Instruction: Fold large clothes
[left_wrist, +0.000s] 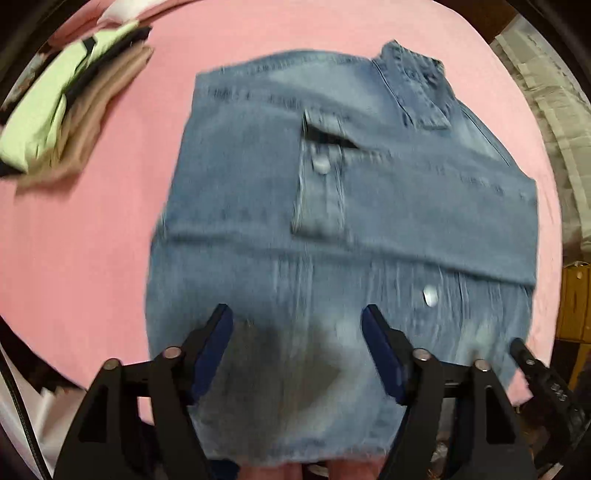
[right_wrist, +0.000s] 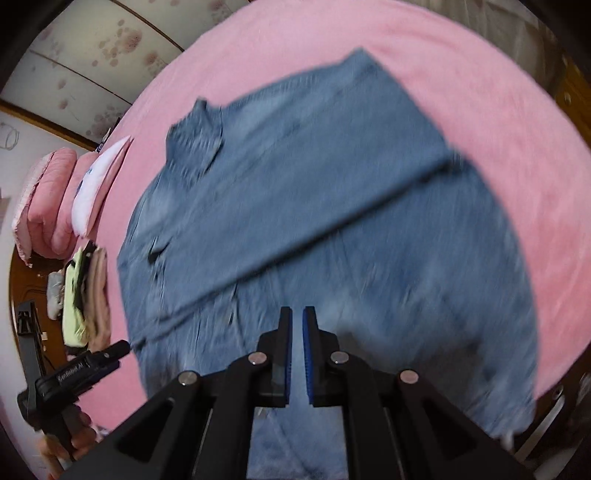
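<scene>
A blue denim shirt (left_wrist: 258, 177) lies flat on the pink bed sheet (left_wrist: 92, 240), collar (left_wrist: 413, 85) at the far right, with one sleeve folded across its body. My left gripper (left_wrist: 295, 310) hangs over the shirt's near part, jaws wide open with nothing between them. In the right wrist view the same shirt (right_wrist: 295, 184) spreads below my right gripper (right_wrist: 297, 310). Only a narrow slit shows between its blue pads (right_wrist: 308, 332), and no cloth is in it. The left gripper (right_wrist: 110, 350) shows there at the lower left, held by a hand (right_wrist: 74, 432). Both views are motion-blurred.
A stack of folded clothes (left_wrist: 55, 110), light green on beige, sits on the bed left of the shirt and also shows as folded clothes (right_wrist: 85, 295). Pink and white pillows (right_wrist: 55, 203) lie beyond it. Wooden furniture (left_wrist: 576, 306) stands past the bed's right edge.
</scene>
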